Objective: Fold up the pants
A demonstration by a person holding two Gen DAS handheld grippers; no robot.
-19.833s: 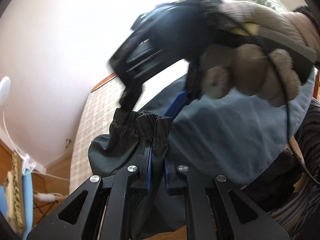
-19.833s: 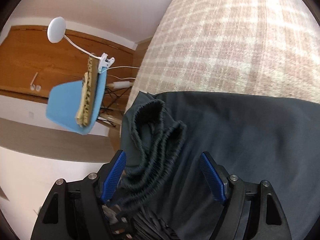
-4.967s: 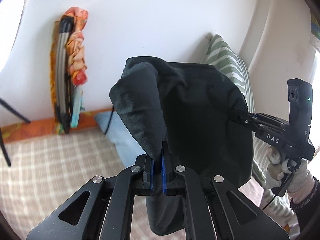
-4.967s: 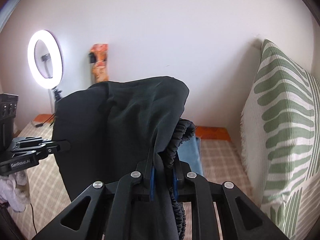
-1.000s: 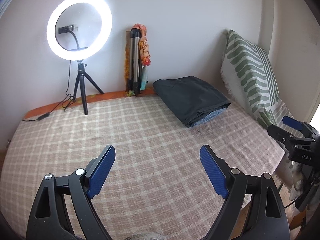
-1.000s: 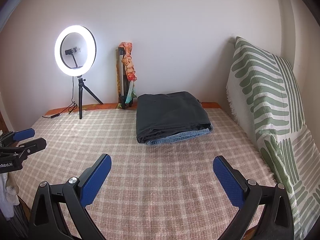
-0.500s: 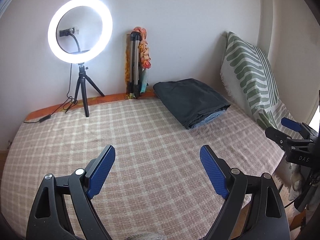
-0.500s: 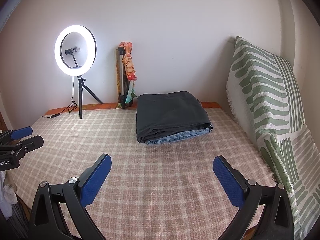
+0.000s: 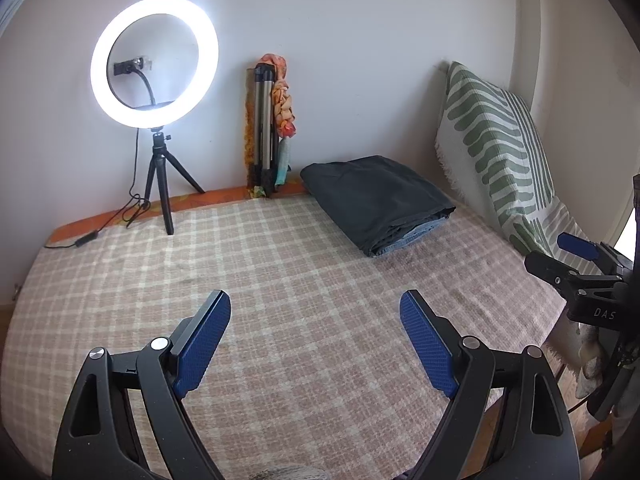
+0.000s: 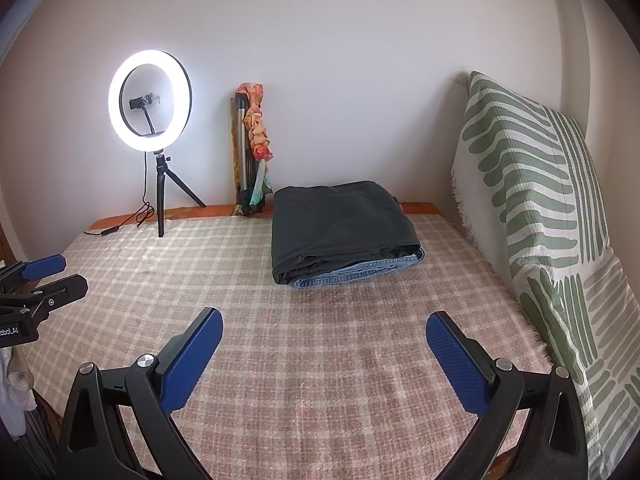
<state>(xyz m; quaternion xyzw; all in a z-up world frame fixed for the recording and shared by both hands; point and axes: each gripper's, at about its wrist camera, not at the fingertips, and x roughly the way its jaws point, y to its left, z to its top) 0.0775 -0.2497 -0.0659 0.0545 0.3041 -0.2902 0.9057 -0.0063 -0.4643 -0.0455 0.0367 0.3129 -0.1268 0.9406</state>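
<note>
The dark grey pants (image 9: 376, 196) lie folded flat at the far end of the checked bed (image 9: 280, 300), on top of folded blue jeans (image 9: 416, 234). They also show in the right wrist view (image 10: 340, 224), with the jeans (image 10: 360, 270) under them. My left gripper (image 9: 316, 312) is open and empty, held above the near part of the bed, far from the pants. My right gripper (image 10: 324, 328) is open and empty, also well back from the stack. Each gripper shows at the edge of the other's view.
A lit ring light on a small tripod (image 9: 154, 64) stands at the back left, its cable running along the bed edge. A folded tripod with an orange cloth (image 9: 268, 132) leans on the wall. A green-patterned pillow (image 9: 496, 148) lines the right side.
Both grippers stay open and empty. The views have shifted very slightly; the folded pants have not moved.
</note>
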